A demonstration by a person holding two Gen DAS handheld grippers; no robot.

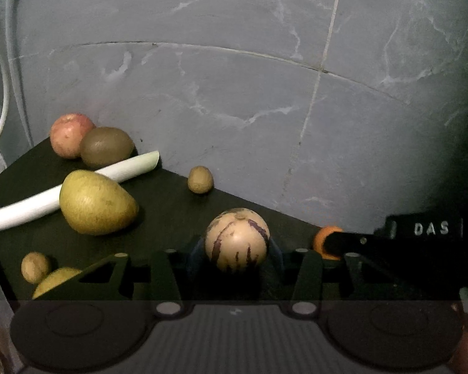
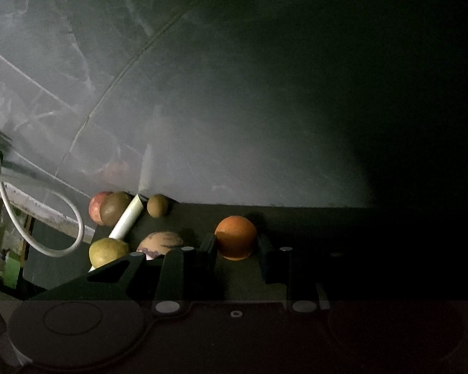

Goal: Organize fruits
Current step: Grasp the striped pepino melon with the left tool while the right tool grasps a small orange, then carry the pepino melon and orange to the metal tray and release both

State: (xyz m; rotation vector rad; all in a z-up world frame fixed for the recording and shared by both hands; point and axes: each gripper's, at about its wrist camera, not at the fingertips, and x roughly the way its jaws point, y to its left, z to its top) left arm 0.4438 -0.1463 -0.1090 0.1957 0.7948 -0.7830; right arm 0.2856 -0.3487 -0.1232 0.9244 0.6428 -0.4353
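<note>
My left gripper (image 1: 237,249) sits low in the foreground, its jaws drawn in around a cream, purple-streaked melon (image 1: 237,240) that fills the gap between them on the dark tabletop (image 1: 171,212); whether the pads actually press its sides I cannot tell, for they lie in shadow behind the fruit. My right gripper (image 2: 236,246) is closed on the orange (image 2: 236,237), a black finger (image 2: 209,244) hard against each flank, the fruit at the table's far edge near the grey marbled wall (image 1: 234,78).

Seen from the left wrist, the right gripper reaches in from the right, its black finger crossing the front of that orange (image 1: 323,238).

Left of the melon lies a long white stalk (image 1: 78,188), running diagonally across the table. A large yellow-green pear (image 1: 98,202) rests over its middle. Behind, against the wall, a red apple (image 1: 68,138) and a brown kiwi (image 1: 106,146) touch each other. A small brown fruit (image 1: 200,179) stands alone near the wall, between kiwi and melon; another small one (image 1: 35,266) sits at the near left, beside a partly hidden yellow fruit (image 1: 57,279).

A white cable (image 2: 46,218) loops off the table's left side in the right wrist view.
</note>
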